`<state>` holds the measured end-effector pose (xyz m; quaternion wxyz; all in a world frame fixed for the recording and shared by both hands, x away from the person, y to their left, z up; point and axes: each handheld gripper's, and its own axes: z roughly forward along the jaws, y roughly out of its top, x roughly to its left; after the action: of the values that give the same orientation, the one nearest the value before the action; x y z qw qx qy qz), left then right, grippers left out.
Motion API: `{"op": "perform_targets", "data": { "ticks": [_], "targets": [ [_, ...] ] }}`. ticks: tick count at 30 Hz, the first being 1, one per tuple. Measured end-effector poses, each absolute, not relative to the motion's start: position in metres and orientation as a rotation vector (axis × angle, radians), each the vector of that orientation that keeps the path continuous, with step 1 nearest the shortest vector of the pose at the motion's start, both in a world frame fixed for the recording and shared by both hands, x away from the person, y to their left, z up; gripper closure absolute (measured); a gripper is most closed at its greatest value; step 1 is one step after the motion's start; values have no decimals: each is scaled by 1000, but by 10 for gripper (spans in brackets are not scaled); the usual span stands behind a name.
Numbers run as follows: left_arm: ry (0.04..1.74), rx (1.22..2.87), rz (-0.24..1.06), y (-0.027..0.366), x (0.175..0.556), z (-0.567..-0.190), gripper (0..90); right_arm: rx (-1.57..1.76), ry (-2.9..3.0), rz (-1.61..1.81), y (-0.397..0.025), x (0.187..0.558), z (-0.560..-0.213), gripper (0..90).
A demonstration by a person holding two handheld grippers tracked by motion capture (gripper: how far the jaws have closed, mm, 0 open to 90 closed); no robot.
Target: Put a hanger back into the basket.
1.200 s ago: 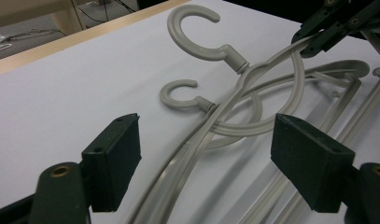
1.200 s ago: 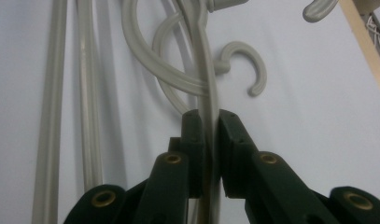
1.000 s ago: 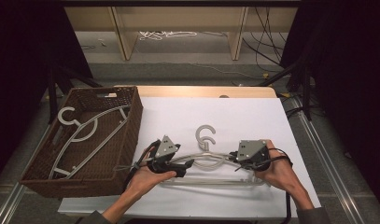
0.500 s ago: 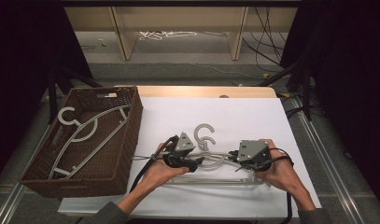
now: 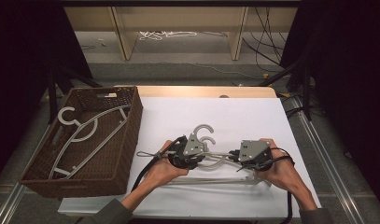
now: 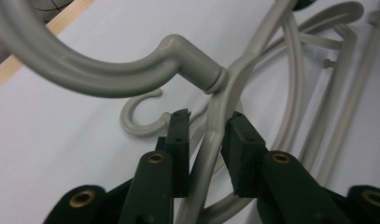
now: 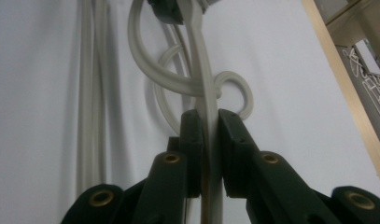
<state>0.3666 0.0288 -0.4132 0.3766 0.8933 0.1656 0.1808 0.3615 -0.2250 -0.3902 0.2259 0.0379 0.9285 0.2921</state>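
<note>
Two grippers on one grey hanger, near the table's front edge.

Basket (image 5: 127,140) at the table's left edge holds more hangers. Left gripper (image 6: 206,135): jaws apart, straddling the hanger (image 5: 219,157) arm just below the hook neck, not clamped. Right gripper (image 7: 209,122): jaws clamped on the same hanger's other arm. A second hanger (image 5: 211,179) lies under it, arms overlapping. Likely light, stiff, slick plastic; should lift level if held on both arms, but may snag the lower one.
</note>
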Motion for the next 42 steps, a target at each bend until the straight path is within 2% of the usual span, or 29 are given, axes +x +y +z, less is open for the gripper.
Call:
{"op": "perform_targets", "data": {
  "ticks": [8,15,18,25,27,42],
  "targets": [
    [365,2290,407,33,357,-406,818,220,2508,860,-224,361,-388,707],
    [465,2243,393,51,364,-398,818,413,2388,985,-226,363,-380,428],
    [496,2241,409,59,367,-393,819,528,2318,1060,-229,365,-376,361],
    [573,2211,421,72,374,-389,818,635,2196,1184,-236,365,-371,298],
    [593,2205,421,75,375,-387,818,664,2167,1202,-237,365,-371,255],
    [688,2114,441,102,382,-371,818,827,2044,1343,-248,351,-382,233]
  ]
}}
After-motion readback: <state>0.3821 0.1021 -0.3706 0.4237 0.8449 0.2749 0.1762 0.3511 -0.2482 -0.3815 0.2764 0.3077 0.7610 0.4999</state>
